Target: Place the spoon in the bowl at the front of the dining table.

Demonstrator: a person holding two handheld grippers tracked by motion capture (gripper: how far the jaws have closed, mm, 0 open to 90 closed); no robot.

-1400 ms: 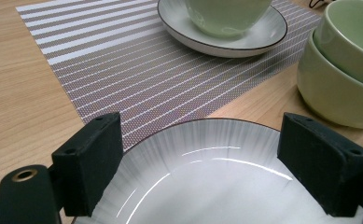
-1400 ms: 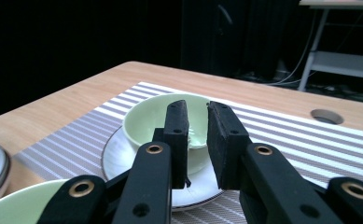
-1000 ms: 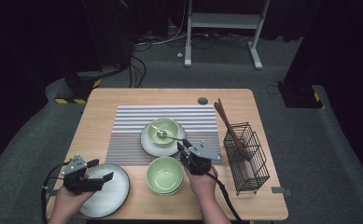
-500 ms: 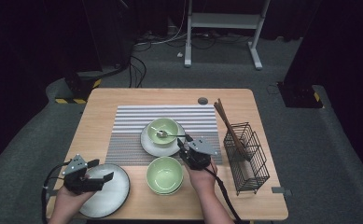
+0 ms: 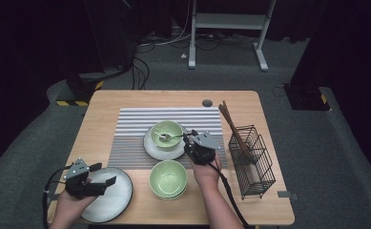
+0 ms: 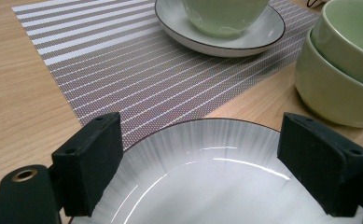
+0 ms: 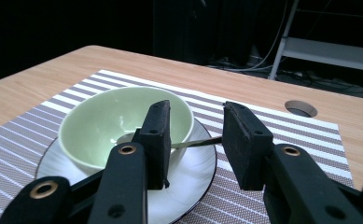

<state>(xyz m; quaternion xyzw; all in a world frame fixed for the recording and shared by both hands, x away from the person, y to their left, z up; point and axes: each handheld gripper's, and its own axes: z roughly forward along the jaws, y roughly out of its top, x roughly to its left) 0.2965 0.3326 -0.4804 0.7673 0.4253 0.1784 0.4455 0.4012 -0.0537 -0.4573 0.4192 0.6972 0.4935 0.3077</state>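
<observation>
A: What's at the table's near left corner?

B: The left gripper (image 5: 108,182) hovers over the plate (image 5: 118,202), jaws wide apart, gripping nothing.

A: And toward the middle?

B: Stacked bowls (image 5: 168,179) sit by the near edge. Behind them on the mat (image 5: 130,133), a bowl (image 5: 166,135) on a saucer (image 5: 155,150) holds the spoon (image 5: 170,137).

A: The right gripper (image 5: 189,142)?

B: Its jaws have just been opening. The spoon's handle runs between them, no longer pinched.

A: Far right?

B: A rack (image 5: 255,162) with chopsticks (image 5: 232,125), near the right edge.
</observation>
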